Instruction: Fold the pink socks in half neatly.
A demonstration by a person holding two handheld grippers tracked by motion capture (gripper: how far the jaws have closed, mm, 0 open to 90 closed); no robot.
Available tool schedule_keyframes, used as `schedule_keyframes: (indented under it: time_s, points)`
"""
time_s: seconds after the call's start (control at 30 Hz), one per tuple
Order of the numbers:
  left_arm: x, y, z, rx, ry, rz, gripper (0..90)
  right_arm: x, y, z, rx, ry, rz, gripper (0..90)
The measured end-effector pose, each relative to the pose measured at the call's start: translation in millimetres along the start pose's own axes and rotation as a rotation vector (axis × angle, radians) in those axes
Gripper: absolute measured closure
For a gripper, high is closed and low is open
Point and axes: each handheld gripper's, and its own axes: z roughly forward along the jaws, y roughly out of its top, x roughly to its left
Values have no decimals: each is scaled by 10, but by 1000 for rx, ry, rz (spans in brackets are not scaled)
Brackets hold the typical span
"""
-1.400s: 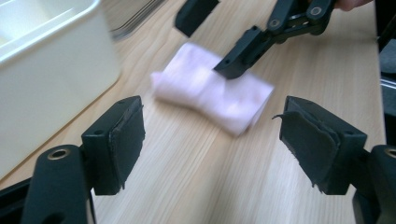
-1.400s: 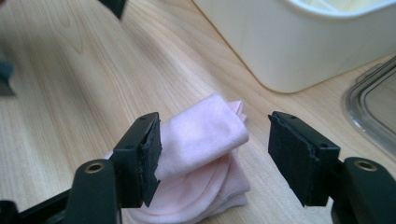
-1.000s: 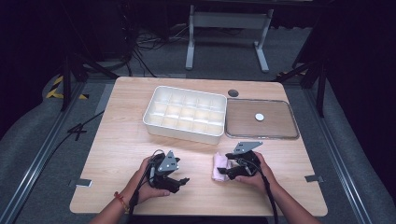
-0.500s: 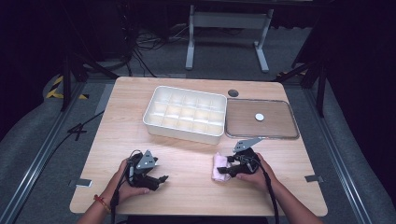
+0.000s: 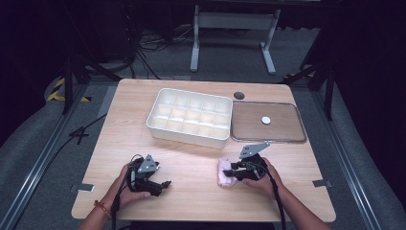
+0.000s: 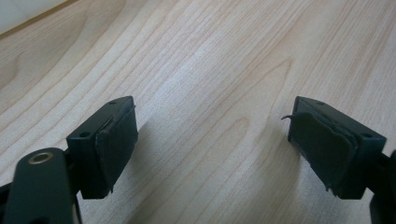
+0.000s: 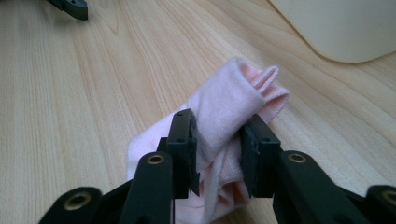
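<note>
While my right tool (image 7: 217,154) has just been closing, its jaws now pinch a bunched fold of the pink cloth (image 7: 224,105), which lies on the bench (image 5: 191,167) near the front edge, right of centre. From the high view the cloth (image 5: 224,173) sits just left of my right hand, well short of the white tray (image 5: 158,125) and the brown lid (image 5: 287,134) behind it. Seen from the right tool, the cloth rises between the pads and its folded end points toward a pale corner of the tray. My left tool (image 6: 212,144) has just been opening a little further; its jaws stand wide apart over bare wood, nothing between them. In the high view that left tool (image 5: 165,183) rests low on the bench at front left, well apart from the cloth, jaws pointing toward it. One small white disc (image 5: 265,120) lies on the lid. Tray compartments look bare from above.
</note>
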Motion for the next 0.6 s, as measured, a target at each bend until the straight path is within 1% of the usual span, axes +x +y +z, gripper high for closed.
schedule_keyframes:
  time_s: [0.17,0.23,0.3,0.33,0.4,0.47,0.6]
  points:
    - [4,-1,-1,0,4,7,154,19,3,-23,-1,-6,-16,712]
    - [-2,3,5,1,-1,-4,154,26,0,-37,-6,-7,-23,717]
    - [-3,7,4,5,1,-3,153,36,-1,-46,-7,-6,-25,718]
    - [-3,7,3,6,2,-2,152,65,1,-68,-18,-16,-45,720]
    - [-2,4,7,1,-1,-4,152,81,3,-77,-22,-23,-52,721]
    - [2,3,6,0,2,1,150,117,14,-102,-32,-37,-78,721]
    - [11,8,7,3,3,10,144,144,23,-141,-52,-49,-96,722]
